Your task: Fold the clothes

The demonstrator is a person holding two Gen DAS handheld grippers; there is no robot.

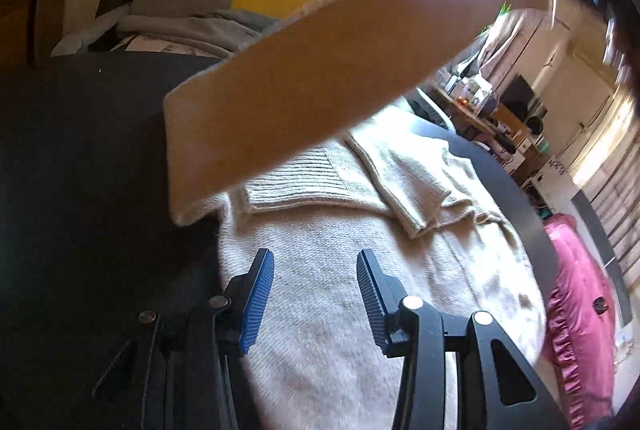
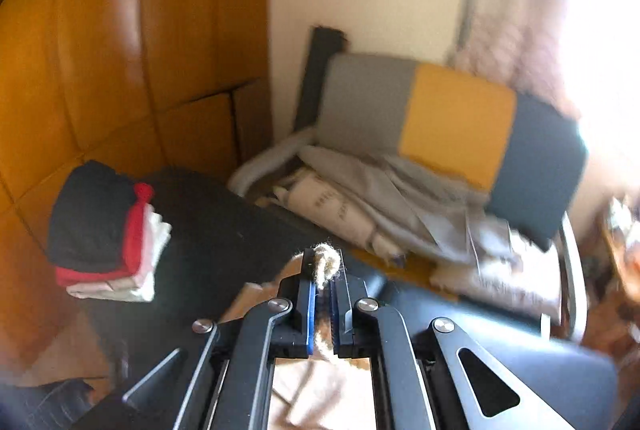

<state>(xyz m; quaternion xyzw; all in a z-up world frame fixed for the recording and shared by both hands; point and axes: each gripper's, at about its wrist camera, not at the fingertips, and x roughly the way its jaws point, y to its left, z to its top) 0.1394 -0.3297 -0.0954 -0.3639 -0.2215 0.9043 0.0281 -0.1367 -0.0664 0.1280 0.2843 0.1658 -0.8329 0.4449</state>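
Note:
A cream knit sweater [image 1: 332, 270] lies spread on the dark round table [image 1: 80, 150], with its ribbed hem folded over near the middle. One long part of it, a sleeve [image 1: 320, 70], is lifted and stretches across the left wrist view above the table. My left gripper [image 1: 316, 294] hovers open just over the sweater's body, nothing between its blue pads. In the right wrist view my right gripper [image 2: 323, 294] is shut on a bunch of the cream knit [image 2: 326, 262], which sticks out past the fingertips; more cream fabric hangs below it.
A stack of folded clothes [image 2: 104, 230], black, red and white, sits on the table's far left by the orange wall. A grey, yellow and dark cushion [image 2: 452, 126] leans over crumpled grey cloth [image 2: 380, 198] behind the table. A pink ruffled fabric [image 1: 576, 310] lies past the table's right edge.

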